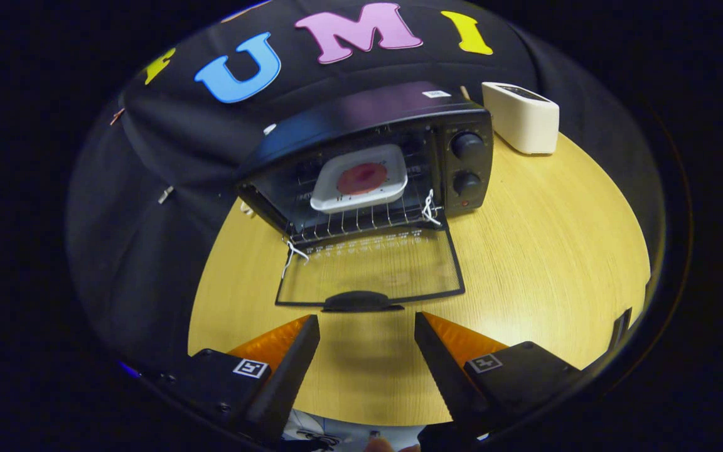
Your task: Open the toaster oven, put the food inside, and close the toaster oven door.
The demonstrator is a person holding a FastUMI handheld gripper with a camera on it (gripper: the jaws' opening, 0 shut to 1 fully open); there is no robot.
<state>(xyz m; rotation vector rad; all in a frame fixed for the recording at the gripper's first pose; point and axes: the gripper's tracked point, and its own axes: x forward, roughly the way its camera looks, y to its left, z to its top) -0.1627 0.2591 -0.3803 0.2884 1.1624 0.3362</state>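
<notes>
**Food is in, door still down: closing is the step in hand**

With its fingers spread apart and nothing between them, the gripper (367,323) hovers over the wooden surface (543,251), just short of the lowered door. Bare wood shows in the gap between the fingertips.

Just ahead of the fingers lies the door handle (361,301), a dark curved bar at the near edge of the glass door (371,267), which hangs fully open and lies almost flat on the surface. White ties show at both hinge corners. Beyond the door, the toaster oven (374,163) stands with its cavity exposed; on the wire rack inside sits a white square plate (359,179) carrying the food (361,178), a reddish round piece. Two knobs sit on the panel to the right of the cavity. Farther back, near the booth wall, a white toaster (521,117) stands well apart from the oven.

Judging from this layout, opening and loading are done, and only shutting the door remains. The next move likely calls for bringing the fingers forward to the handle, getting under or around its near edge, then swinging the door up in an arc about its hinges until it meets the oven front, without nudging the oven backwards.
</notes>
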